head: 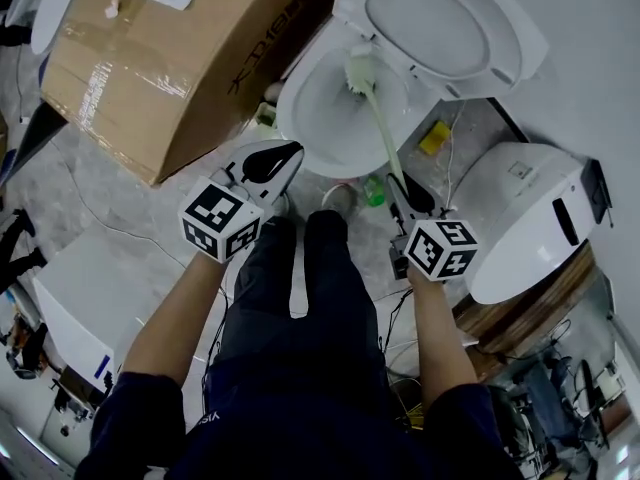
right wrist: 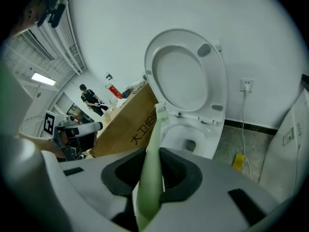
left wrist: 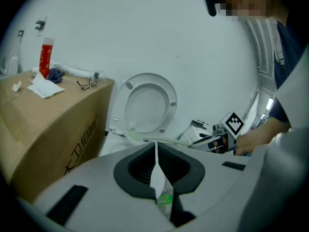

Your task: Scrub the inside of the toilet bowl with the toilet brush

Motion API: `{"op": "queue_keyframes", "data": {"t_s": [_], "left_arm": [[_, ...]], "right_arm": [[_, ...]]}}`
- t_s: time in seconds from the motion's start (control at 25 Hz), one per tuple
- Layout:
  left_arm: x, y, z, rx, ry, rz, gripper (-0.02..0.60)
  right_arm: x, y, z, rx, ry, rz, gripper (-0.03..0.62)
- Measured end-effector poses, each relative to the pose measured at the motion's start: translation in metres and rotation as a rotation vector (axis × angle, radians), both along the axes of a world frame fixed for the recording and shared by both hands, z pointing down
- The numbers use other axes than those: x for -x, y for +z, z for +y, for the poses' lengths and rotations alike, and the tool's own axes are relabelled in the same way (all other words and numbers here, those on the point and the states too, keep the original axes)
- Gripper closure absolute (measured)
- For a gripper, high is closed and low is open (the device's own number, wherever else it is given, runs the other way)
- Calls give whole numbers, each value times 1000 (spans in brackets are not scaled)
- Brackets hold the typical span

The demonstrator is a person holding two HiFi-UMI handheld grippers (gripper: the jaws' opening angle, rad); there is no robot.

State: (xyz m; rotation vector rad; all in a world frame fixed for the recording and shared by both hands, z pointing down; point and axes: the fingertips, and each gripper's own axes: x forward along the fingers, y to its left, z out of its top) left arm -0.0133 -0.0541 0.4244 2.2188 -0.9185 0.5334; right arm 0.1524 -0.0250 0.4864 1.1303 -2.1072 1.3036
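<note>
Right gripper [right wrist: 152,170] clamped on a pale green plastic toilet brush [head: 380,123].
Bristles [head: 357,68] ahead, at the back of the white ceramic toilet bowl [head: 300,93]; left gripper [left wrist: 157,166] jaws pressed together.

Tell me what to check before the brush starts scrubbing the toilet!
1. Right tongs clamped on the toilet brush handle: ok.
2. Seat lifted up off the toilet bowl: ok.
3. Brush head over the back of the bowl's inside: ok.
4. Bristles pressing on the bowl wall: cannot tell.
5. Left tongs shut, holding nothing, at the bowl's near edge away from the brush: ok.
</note>
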Motion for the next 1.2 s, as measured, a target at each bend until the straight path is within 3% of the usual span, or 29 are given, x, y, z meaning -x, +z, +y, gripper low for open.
{"op": "queue_keyframes", "data": {"t_s": [0.56,1.2], "left_arm": [[3,76,0,62,-16,-21,540],[21,138,13,106,-44,-18,540]], "right_arm": [[-4,96,10,97,-55,44,502],[24,177,26,170,-157,88,502]]}}
